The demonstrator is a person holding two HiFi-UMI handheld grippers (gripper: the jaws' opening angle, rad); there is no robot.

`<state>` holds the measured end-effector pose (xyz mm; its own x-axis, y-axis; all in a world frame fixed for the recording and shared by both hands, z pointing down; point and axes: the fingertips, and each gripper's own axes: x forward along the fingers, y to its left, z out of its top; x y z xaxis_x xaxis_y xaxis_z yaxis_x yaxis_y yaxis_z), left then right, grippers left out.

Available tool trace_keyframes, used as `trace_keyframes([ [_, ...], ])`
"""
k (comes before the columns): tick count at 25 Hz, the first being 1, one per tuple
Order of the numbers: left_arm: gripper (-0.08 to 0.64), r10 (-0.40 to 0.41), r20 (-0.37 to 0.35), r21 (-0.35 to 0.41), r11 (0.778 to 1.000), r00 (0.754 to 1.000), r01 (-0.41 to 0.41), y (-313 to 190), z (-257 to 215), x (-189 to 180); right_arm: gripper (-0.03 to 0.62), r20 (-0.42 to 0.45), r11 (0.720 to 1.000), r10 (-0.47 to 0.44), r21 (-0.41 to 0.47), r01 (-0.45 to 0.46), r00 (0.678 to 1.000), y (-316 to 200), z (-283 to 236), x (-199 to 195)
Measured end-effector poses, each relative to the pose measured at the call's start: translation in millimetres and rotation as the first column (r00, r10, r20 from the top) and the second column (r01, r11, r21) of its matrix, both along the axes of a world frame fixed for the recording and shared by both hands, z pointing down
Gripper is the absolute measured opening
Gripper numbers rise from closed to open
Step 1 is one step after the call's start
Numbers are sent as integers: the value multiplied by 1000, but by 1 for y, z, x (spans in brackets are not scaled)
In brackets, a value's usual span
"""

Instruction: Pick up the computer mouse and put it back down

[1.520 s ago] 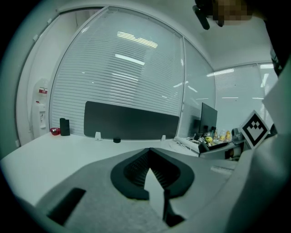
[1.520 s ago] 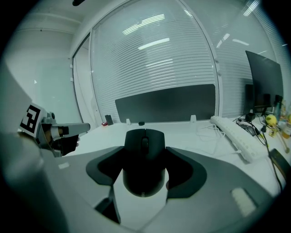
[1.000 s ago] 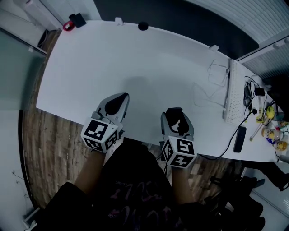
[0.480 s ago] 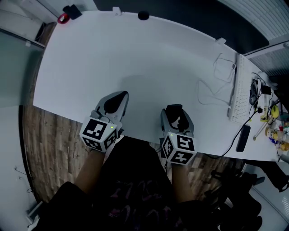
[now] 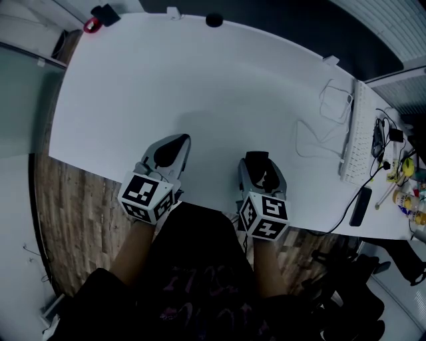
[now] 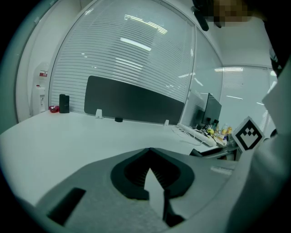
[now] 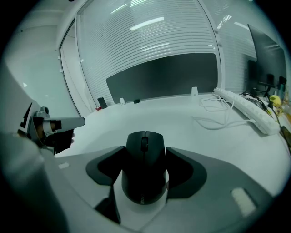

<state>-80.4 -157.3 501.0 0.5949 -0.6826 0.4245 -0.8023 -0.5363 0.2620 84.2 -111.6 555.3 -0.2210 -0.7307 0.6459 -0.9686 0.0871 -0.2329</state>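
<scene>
Desk (image 5: 200,80), white and wide, seen from above, with my two hand-held grippers side by side at its near edge, pointing away from me.

My right gripper (image 5: 257,160) has its jaws spread wide and pressed against both sides of the computer mouse (image 7: 144,166). The mouse is black, with a scroll wheel on top, and its front faces away from me. It sits squarely between the two dark pads, over the near part of the desk just in from the edge. I cannot tell whether its underside touches the desk.

My left gripper (image 6: 149,152) has its jaws pressed together at the tips, with nothing between them. It is to the left of the right gripper, well apart from the mouse, and also over the near part of the desk.

A white keyboard (image 5: 353,133) lies along the desk's right end, with a loose white cable (image 5: 319,126) looped just beside it. A flat black oblong (image 5: 359,206) lies near the right front edge. A small round black object (image 5: 213,20) sits at the far edge, and a red item (image 5: 92,25) sits at the far left corner. A dark partition panel (image 7: 163,77) stands behind the desk, with pale slatted blinds (image 7: 150,32) above it. Wood-patterned floor (image 5: 60,213) shows at the left.
</scene>
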Motion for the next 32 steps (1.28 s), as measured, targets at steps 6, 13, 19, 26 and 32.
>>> trace_keyframes([
  [6, -3, -7, 1, -16, 1000, 1000, 7, -3, 6, -6, 293, -17, 999, 8, -40, -9, 1000, -3, 11, 0],
  [13, -3, -4, -1, -26, 1000, 1000, 4, -7, 11, -8, 292, -45, 997, 10, -80, -14, 999, -6, 20, -1],
  [19, -3, -7, -1, -30, 1000, 1000, 7, -10, 13, -12, 293, -64, 995, 10, -98, -17, 998, -7, 26, -3],
  [26, -3, -9, -3, -31, 999, 1000, 9, -9, 13, -14, 293, -76, 995, 13, -101, -21, 997, -7, 28, -3],
  [32, -3, -12, -5, -27, 1000, 1000, 12, -8, 11, -18, 293, -82, 995, 11, -97, -19, 997, -7, 28, -4],
])
